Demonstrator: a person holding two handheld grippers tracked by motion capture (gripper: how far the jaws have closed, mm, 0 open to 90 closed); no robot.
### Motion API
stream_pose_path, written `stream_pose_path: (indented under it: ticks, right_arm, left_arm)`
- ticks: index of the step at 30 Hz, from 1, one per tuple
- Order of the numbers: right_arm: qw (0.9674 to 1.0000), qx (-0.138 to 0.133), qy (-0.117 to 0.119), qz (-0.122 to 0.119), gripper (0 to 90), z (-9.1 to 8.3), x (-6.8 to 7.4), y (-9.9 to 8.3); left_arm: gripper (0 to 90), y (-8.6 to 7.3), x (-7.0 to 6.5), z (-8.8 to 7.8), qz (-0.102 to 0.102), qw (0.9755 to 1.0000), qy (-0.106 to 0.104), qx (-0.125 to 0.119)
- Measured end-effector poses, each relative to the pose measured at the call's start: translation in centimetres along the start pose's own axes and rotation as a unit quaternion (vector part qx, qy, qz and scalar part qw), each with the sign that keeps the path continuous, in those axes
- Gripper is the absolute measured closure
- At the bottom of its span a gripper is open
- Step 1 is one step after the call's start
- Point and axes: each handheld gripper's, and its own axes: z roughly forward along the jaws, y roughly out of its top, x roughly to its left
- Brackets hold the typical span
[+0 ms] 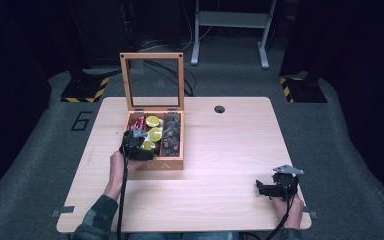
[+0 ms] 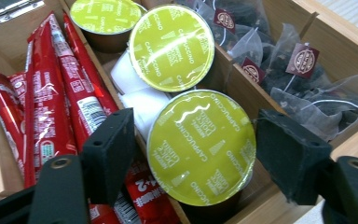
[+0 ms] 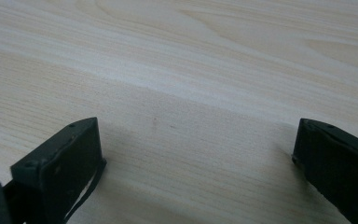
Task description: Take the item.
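An open wooden box [image 1: 179, 162] stands on the table with its glass lid upright. Inside lie red sachets [image 2: 51, 102], green-lidded cappuccino capsules [image 2: 171, 46] and tea bags [image 2: 303, 79] in separate compartments. My left gripper [image 1: 139, 142] hovers over the box's near left part, open, its jaws on either side of the nearest capsule [image 2: 200, 147] without touching it. My right gripper [image 1: 267, 189] rests low over bare table [image 3: 191, 70] at the near right, open with nothing between its jaws.
The light wooden table [image 1: 230, 150] has a round cable hole [image 1: 219, 109] near its far edge. A white desk frame [image 1: 230, 30] and floor cables sit beyond the table. Hazard-striped bases [image 1: 85, 90] flank the far corners.
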Motion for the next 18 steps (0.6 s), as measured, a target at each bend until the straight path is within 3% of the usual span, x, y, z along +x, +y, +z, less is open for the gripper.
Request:
stream_pose_path:
  ticks: [18]
  right_arm:
    - [1.0,-0.002,0.0,-0.004,0.9,-0.01,-0.05,-0.02]
  left_arm:
    - [29.6,-0.15,-0.03,0.18,0.004,0.9999,0.007,0.012]
